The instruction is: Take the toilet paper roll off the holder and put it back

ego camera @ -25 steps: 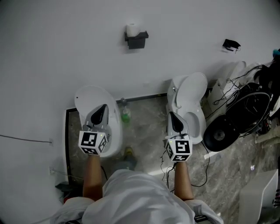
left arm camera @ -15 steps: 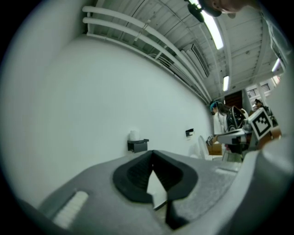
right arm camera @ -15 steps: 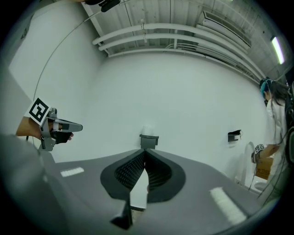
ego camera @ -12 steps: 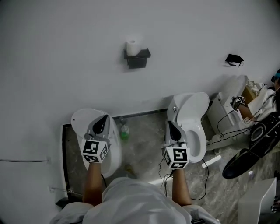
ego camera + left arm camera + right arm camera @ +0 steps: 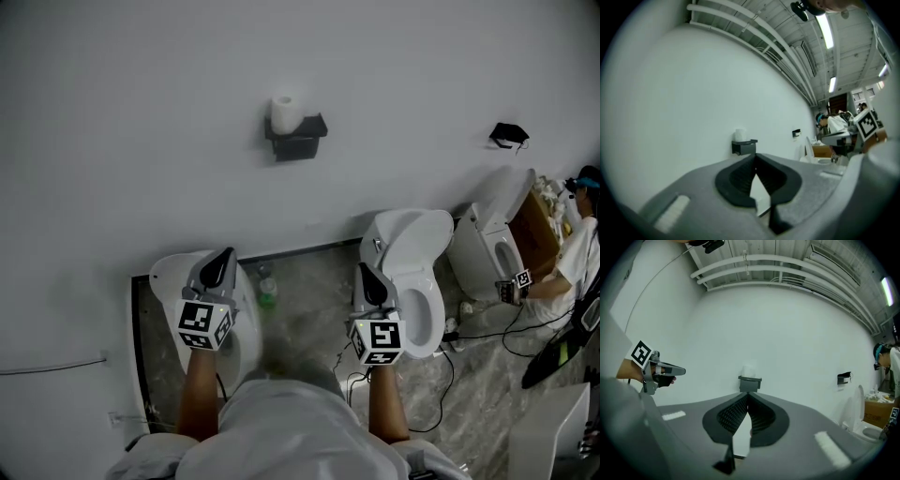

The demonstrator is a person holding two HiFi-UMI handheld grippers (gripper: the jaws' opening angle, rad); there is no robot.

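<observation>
A white toilet paper roll [image 5: 284,112] stands on top of a black wall holder [image 5: 299,141] on the white wall. The left gripper view shows the roll [image 5: 739,135] and the holder [image 5: 744,147] ahead, as does the right gripper view, with the roll [image 5: 750,370] above the holder [image 5: 749,382]. My left gripper [image 5: 221,259] and right gripper [image 5: 365,275] are held level, side by side, well short of the wall and below the holder in the head view. The jaws of the left gripper [image 5: 755,155] and of the right gripper [image 5: 748,394] meet at the tips with nothing in them.
A white toilet [image 5: 414,267] sits under my right gripper, another toilet [image 5: 497,236] stands further right, and a white bowl [image 5: 167,274] lies under my left gripper. A green bottle [image 5: 268,293] stands by the wall. A second black holder [image 5: 509,136] is on the wall. Another person [image 5: 578,246] is at the right edge; cables [image 5: 487,330] lie on the floor.
Both grippers have moved forward toward the wall, still shut. The holder and roll sit lower and nearer in the head view. The black round objects at the right have left the view.
</observation>
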